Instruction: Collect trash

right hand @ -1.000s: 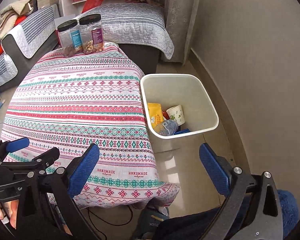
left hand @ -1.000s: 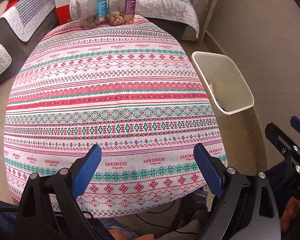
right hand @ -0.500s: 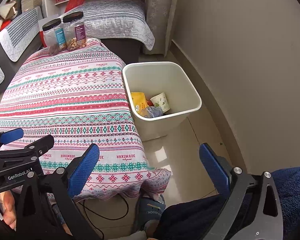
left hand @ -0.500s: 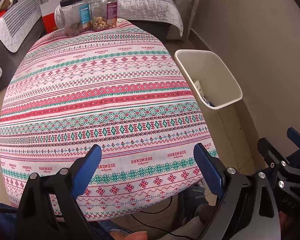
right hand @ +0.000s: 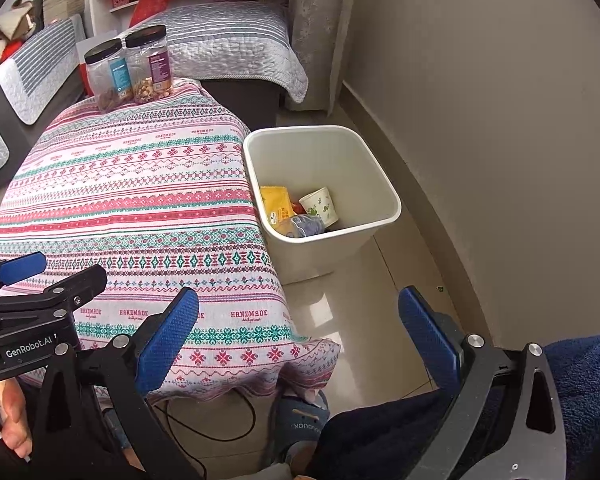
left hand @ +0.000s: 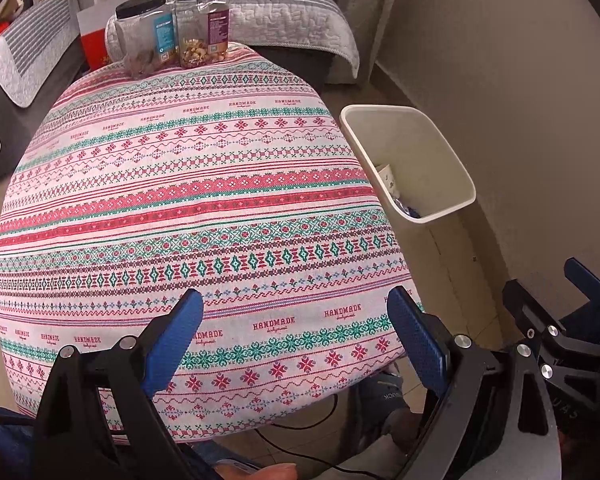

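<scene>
A white bin (right hand: pixel 364 184) stands on the floor right of the table; inside lie a yellow packet (right hand: pixel 277 202), a paper cup (right hand: pixel 321 205) and a crumpled clear bottle (right hand: pixel 306 226). The left wrist view shows the bin (left hand: pixel 432 160) from the side. My left gripper (left hand: pixel 292 326) is open and empty over the near edge of the patterned tablecloth (left hand: pixel 188 200). My right gripper (right hand: pixel 298 330) is open and empty, low over the table's near right corner, short of the bin. Each gripper shows at the edge of the other's view.
Two black-lidded snack jars (left hand: pixel 172 32) stand at the table's far edge. A sofa with grey quilted covers (right hand: pixel 228 36) lies beyond. A beige wall (right hand: pixel 500 120) runs along the right, close to the bin. A person's slippered foot (right hand: pixel 300 424) and a cable are under the table.
Both grippers have shifted slightly over the near table edge; the view of the bin swung left and then back. Both stayed open and empty.
</scene>
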Demonstrator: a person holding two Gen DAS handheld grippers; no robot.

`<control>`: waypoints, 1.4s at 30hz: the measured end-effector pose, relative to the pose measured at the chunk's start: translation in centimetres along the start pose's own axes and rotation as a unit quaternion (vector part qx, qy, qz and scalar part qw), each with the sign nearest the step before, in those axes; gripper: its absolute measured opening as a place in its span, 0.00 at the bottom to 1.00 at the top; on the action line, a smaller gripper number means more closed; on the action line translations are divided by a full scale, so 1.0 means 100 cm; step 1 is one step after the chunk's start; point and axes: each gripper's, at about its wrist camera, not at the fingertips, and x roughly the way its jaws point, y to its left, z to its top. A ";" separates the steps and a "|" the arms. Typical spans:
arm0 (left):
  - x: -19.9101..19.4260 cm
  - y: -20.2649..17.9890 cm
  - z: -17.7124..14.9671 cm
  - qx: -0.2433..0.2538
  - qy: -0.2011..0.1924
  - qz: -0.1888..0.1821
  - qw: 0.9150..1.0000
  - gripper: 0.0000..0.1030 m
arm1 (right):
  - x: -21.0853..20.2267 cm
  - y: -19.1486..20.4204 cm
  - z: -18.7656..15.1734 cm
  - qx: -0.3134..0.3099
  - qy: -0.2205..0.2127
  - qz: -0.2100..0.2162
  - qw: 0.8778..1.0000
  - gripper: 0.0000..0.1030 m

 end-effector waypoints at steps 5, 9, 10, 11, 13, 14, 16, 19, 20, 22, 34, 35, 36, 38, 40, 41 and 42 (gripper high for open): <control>-0.001 -0.001 0.000 0.001 -0.002 0.000 1.000 0.88 | 0.000 0.000 0.000 -0.002 -0.001 -0.001 1.000 0.93; -0.002 0.000 0.000 0.002 -0.004 -0.001 1.000 0.88 | 0.000 0.001 0.000 -0.002 -0.001 -0.002 1.000 0.93; -0.002 0.000 0.000 0.002 -0.004 -0.001 1.000 0.88 | 0.000 0.001 0.000 -0.002 -0.001 -0.002 1.000 0.93; -0.002 0.000 0.000 0.003 -0.005 -0.001 1.000 0.88 | 0.000 0.001 0.000 -0.003 -0.002 -0.001 1.000 0.93; -0.003 0.000 0.000 0.003 -0.006 0.000 1.000 0.88 | -0.001 0.002 0.000 -0.003 -0.002 -0.001 1.000 0.93; -0.003 0.000 0.000 0.003 -0.007 0.000 1.000 0.88 | 0.000 0.003 0.000 -0.003 -0.002 -0.001 1.000 0.93; -0.003 0.000 0.000 0.003 -0.007 0.001 1.000 0.88 | -0.001 0.003 0.000 -0.004 -0.003 0.000 1.000 0.93; -0.003 0.000 0.000 0.003 -0.008 0.000 1.000 0.88 | -0.001 0.003 0.000 -0.004 -0.003 0.000 1.000 0.93; -0.003 0.000 0.000 0.003 -0.008 0.000 1.000 0.88 | -0.001 0.003 0.000 -0.004 -0.005 0.000 1.000 0.93; -0.003 0.000 0.000 0.003 -0.008 -0.001 1.000 0.88 | -0.001 0.003 0.000 -0.003 -0.004 0.000 1.000 0.93; -0.002 -0.001 0.000 0.004 -0.006 0.001 1.000 0.88 | -0.002 0.003 -0.001 -0.002 -0.006 0.001 1.000 0.93; -0.002 -0.001 0.000 0.005 -0.006 0.001 1.000 0.88 | -0.002 0.003 -0.001 -0.002 -0.005 0.001 1.000 0.93; -0.002 -0.001 0.000 0.005 -0.006 0.001 1.000 0.88 | -0.002 0.003 -0.001 -0.001 -0.005 0.000 1.000 0.93; -0.002 -0.001 0.001 0.005 -0.006 0.001 1.000 0.88 | -0.002 0.004 -0.001 -0.001 -0.006 0.001 1.000 0.93; -0.002 -0.001 0.001 0.006 -0.006 0.001 1.000 0.88 | -0.002 0.004 -0.001 -0.002 -0.004 0.000 1.000 0.93; -0.003 -0.001 0.001 0.006 -0.006 0.001 1.000 0.88 | -0.002 0.004 -0.001 -0.002 -0.004 0.000 1.000 0.93; -0.003 -0.001 0.001 0.007 -0.007 0.001 1.000 0.88 | -0.002 0.004 -0.001 -0.002 -0.006 0.001 1.000 0.93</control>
